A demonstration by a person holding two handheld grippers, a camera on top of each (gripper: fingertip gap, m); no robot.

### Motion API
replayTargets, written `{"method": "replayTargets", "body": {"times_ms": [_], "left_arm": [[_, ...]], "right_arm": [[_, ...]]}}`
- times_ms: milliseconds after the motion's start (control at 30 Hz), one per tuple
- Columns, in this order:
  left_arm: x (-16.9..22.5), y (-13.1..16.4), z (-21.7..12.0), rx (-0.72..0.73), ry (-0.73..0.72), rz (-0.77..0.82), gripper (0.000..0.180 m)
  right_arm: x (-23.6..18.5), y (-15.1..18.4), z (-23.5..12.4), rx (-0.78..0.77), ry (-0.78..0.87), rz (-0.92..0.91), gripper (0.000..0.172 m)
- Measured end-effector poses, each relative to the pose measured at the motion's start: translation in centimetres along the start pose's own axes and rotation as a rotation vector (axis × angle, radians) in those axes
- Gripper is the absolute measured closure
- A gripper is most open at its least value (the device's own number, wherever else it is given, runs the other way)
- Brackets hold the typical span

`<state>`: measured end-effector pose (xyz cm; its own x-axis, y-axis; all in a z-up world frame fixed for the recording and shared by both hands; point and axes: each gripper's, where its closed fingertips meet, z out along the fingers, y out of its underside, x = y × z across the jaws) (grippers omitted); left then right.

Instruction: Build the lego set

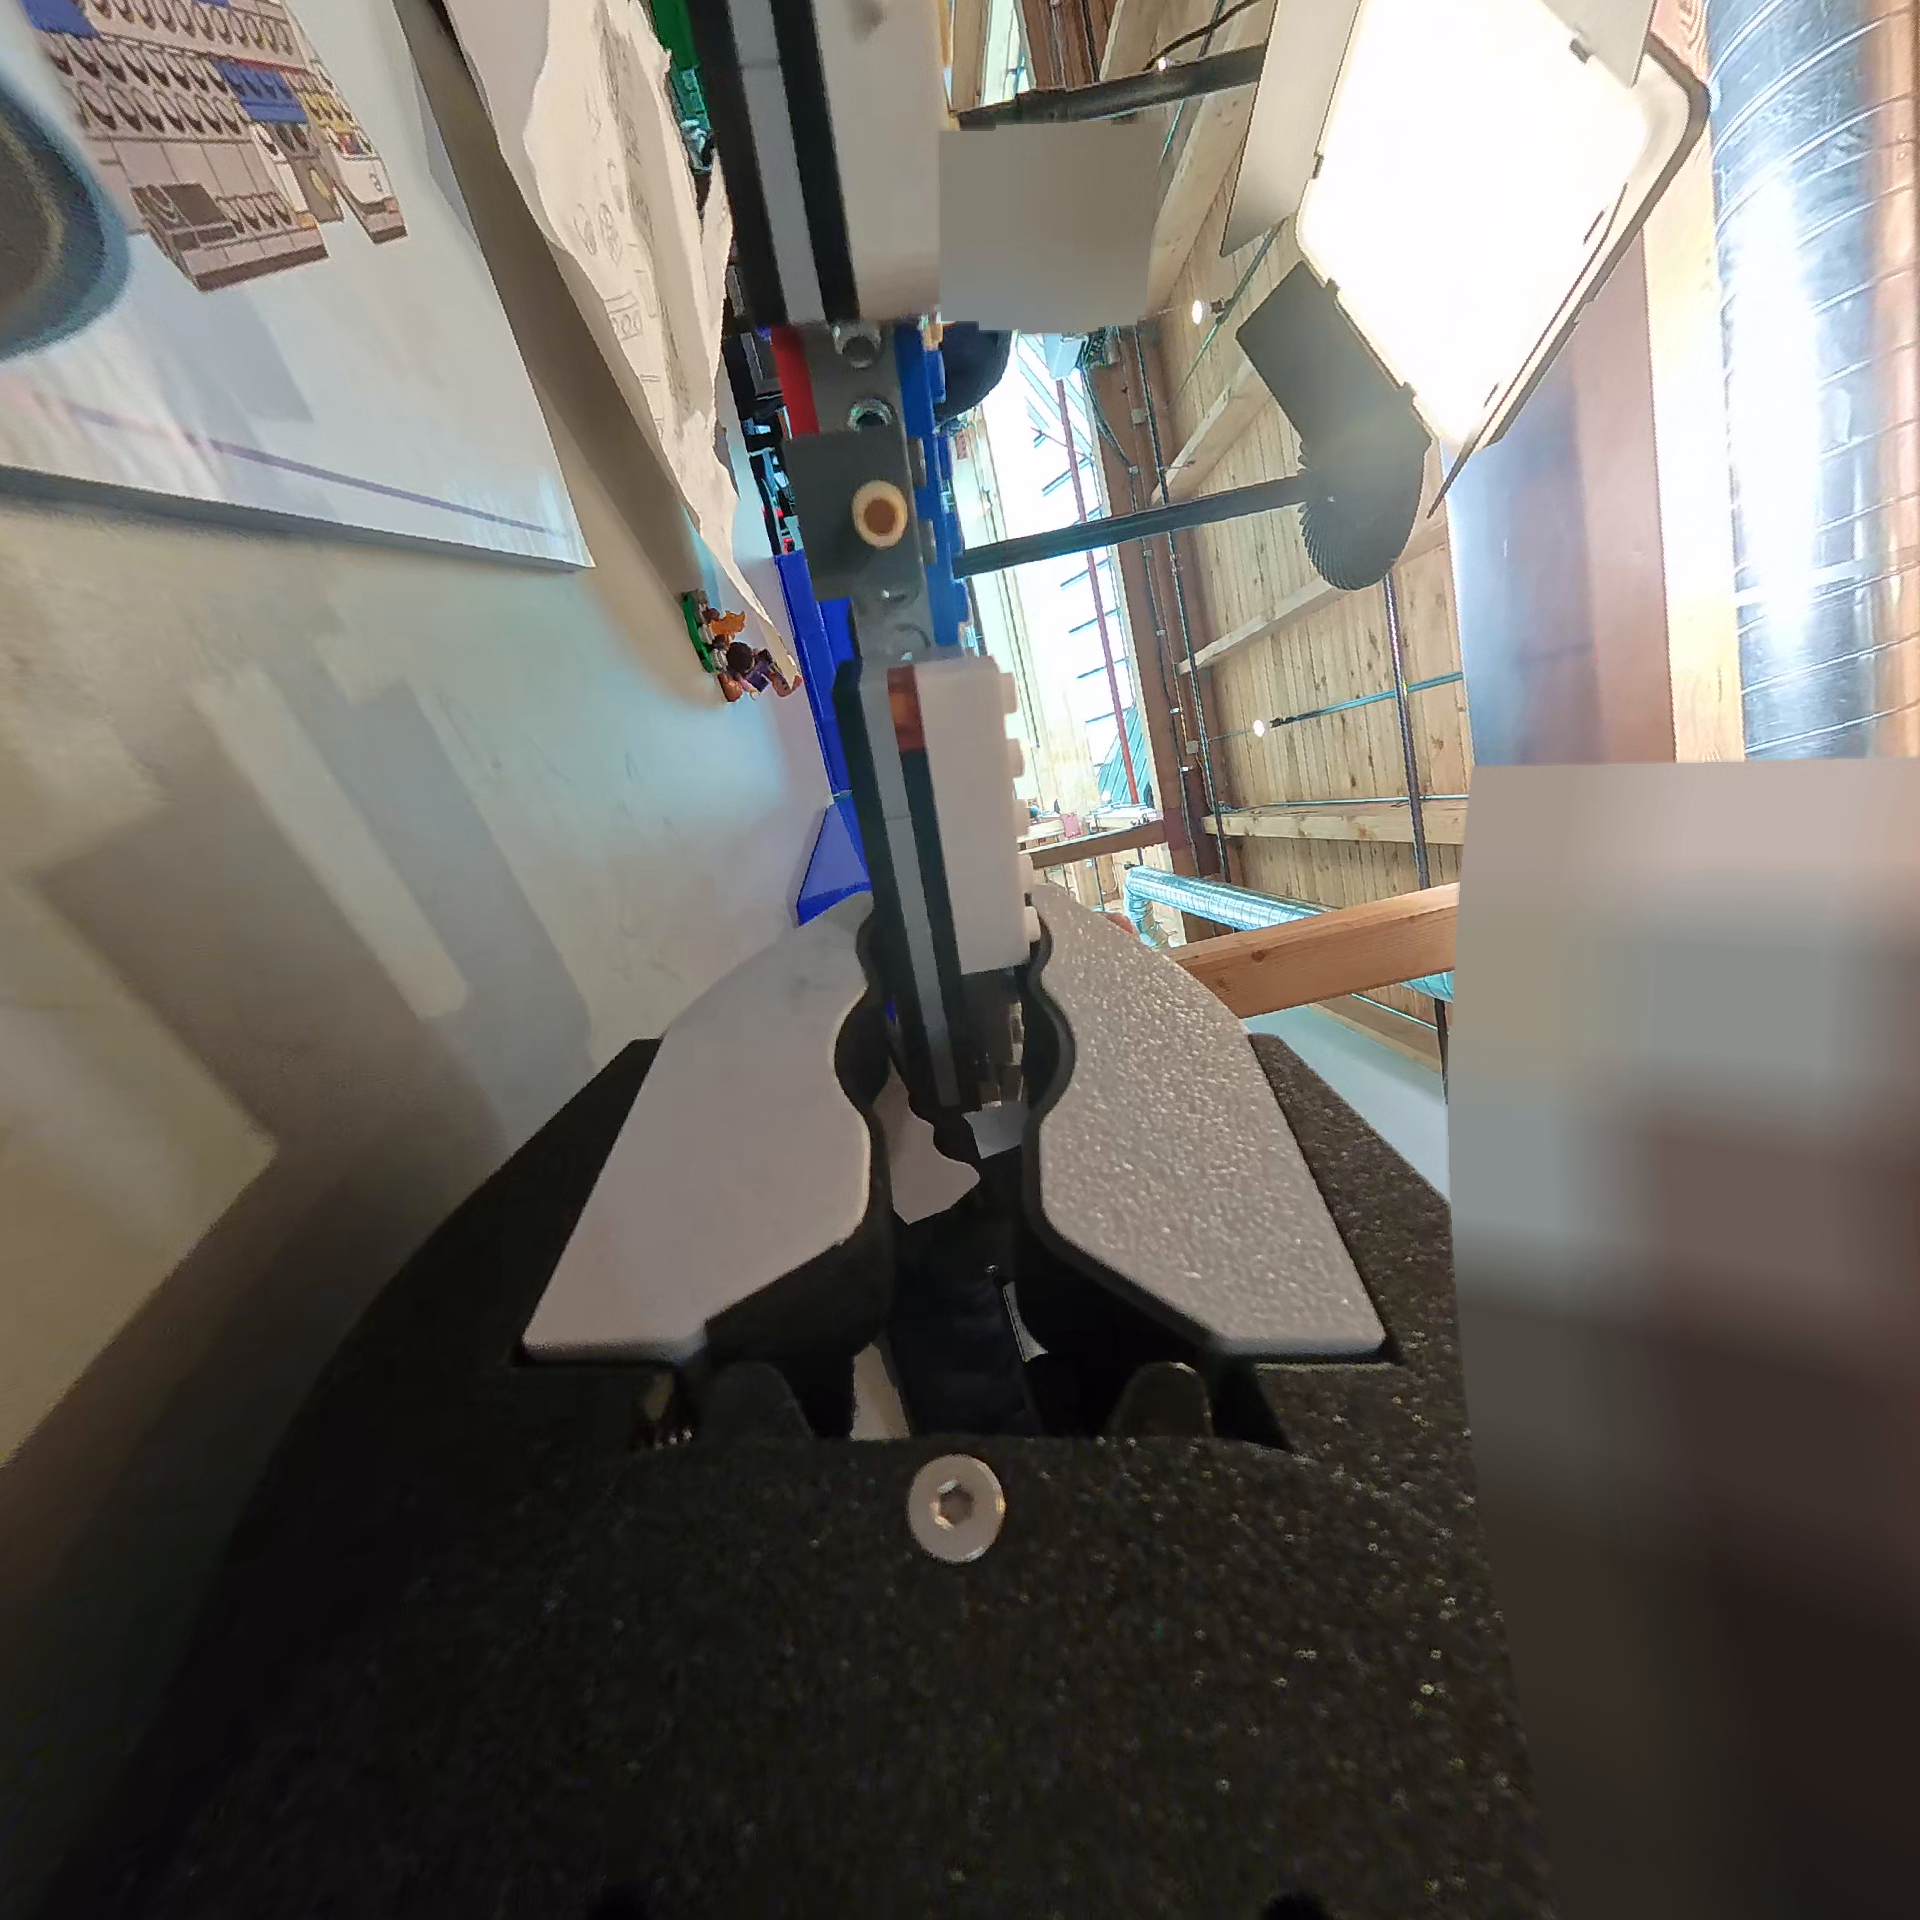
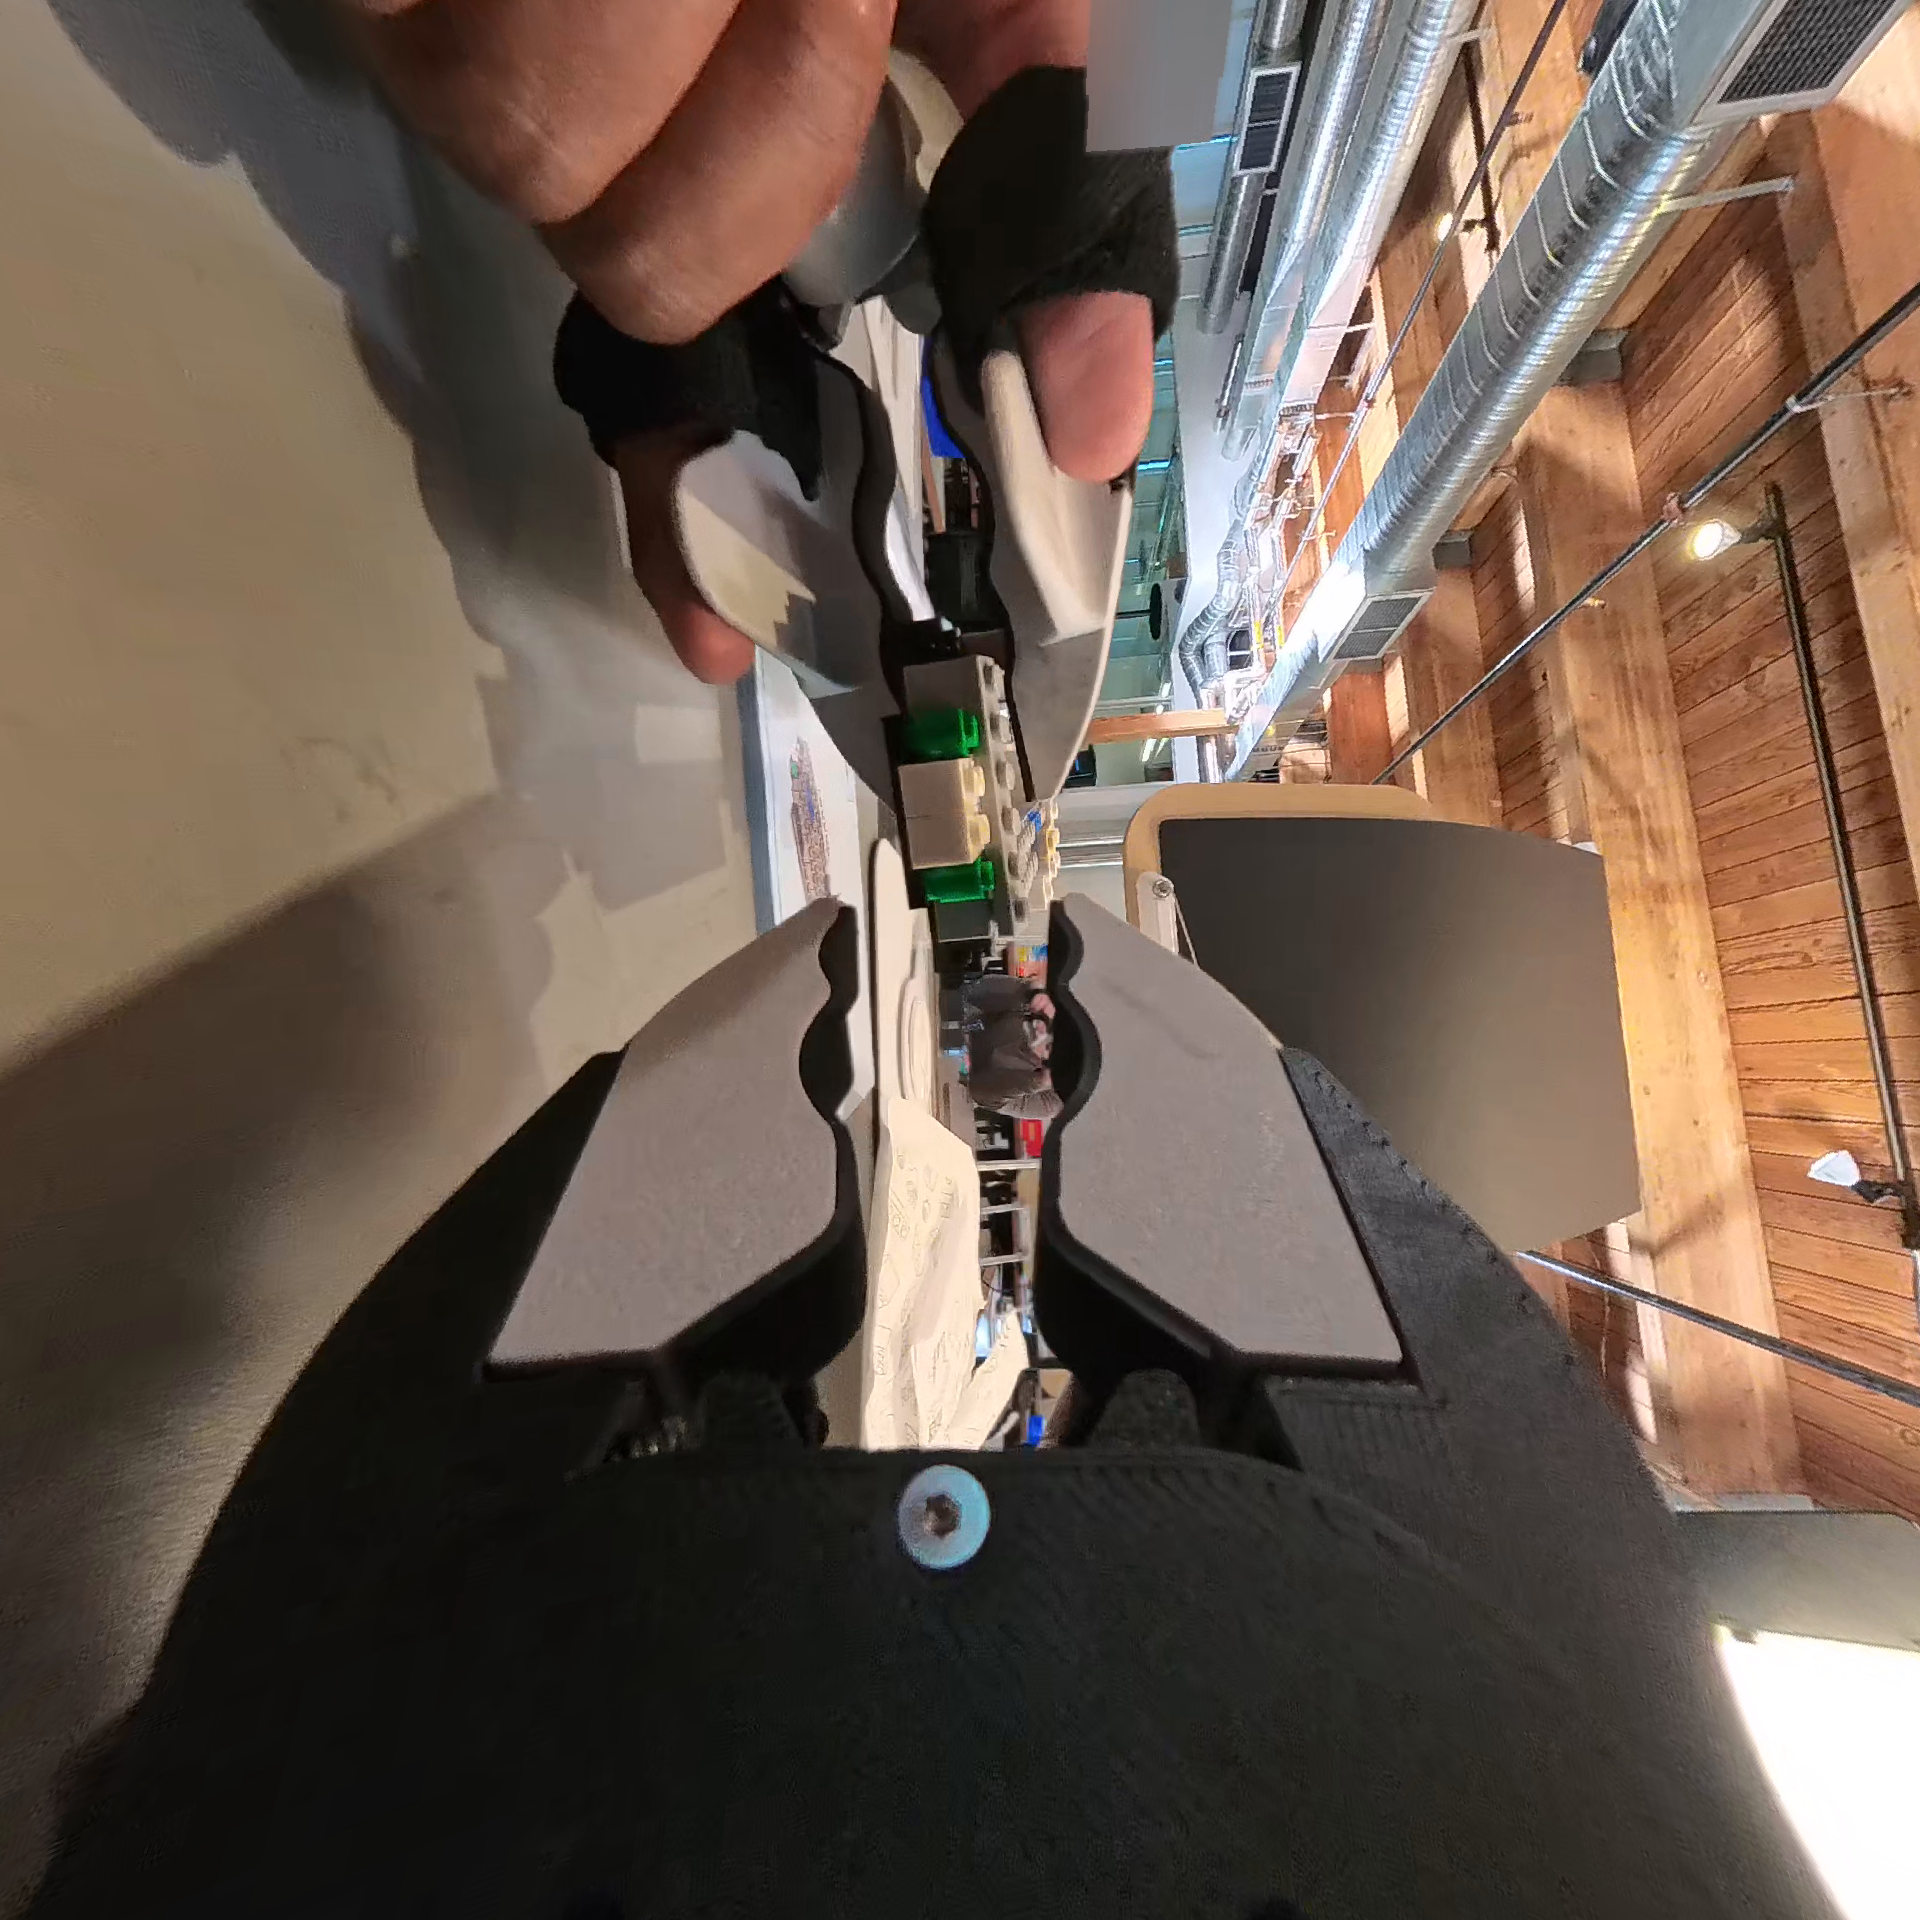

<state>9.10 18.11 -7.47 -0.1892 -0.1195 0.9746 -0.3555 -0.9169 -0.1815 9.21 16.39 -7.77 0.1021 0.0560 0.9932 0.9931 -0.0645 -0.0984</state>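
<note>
My left gripper (image 1: 951, 935) is shut on a toy-brick assembly (image 1: 966, 810) and holds it in the air above the pale table (image 1: 312, 831). The assembly is a stack of black and grey plates with white bricks, a dark grey block with a tan pin hole (image 1: 868, 509), and blue and red parts farther out. In the right wrist view the same assembly (image 2: 945, 821) shows tan and green bricks (image 2: 940, 732) and sits in the left gripper (image 2: 935, 623), held by a gloved hand (image 2: 675, 156). My right gripper (image 2: 951, 914) is open. Its fingertips flank the assembly's near end without pressing on it.
An open instruction booklet (image 1: 260, 260) and printed paper sheets (image 1: 623, 208) lie on the table. Small toy figures on a green plate (image 1: 732, 655) stand beside a blue bin (image 1: 821, 665). A dark chair back (image 2: 1403, 1018) and a bright lamp panel (image 1: 1455, 208) are beyond. Only a small space, under 4 cm, lies between the two pairs of fingers.
</note>
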Motion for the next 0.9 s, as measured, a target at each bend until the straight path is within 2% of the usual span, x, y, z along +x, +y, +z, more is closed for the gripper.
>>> {"method": "replayTargets", "body": {"times_ms": [900], "left_arm": [[0.04, 0.66, 0.37, -0.013, -0.004, 0.015, 0.159]], "right_arm": [[0.43, 0.16, -0.01, -0.02, 0.028, -0.069, 0.151]]}}
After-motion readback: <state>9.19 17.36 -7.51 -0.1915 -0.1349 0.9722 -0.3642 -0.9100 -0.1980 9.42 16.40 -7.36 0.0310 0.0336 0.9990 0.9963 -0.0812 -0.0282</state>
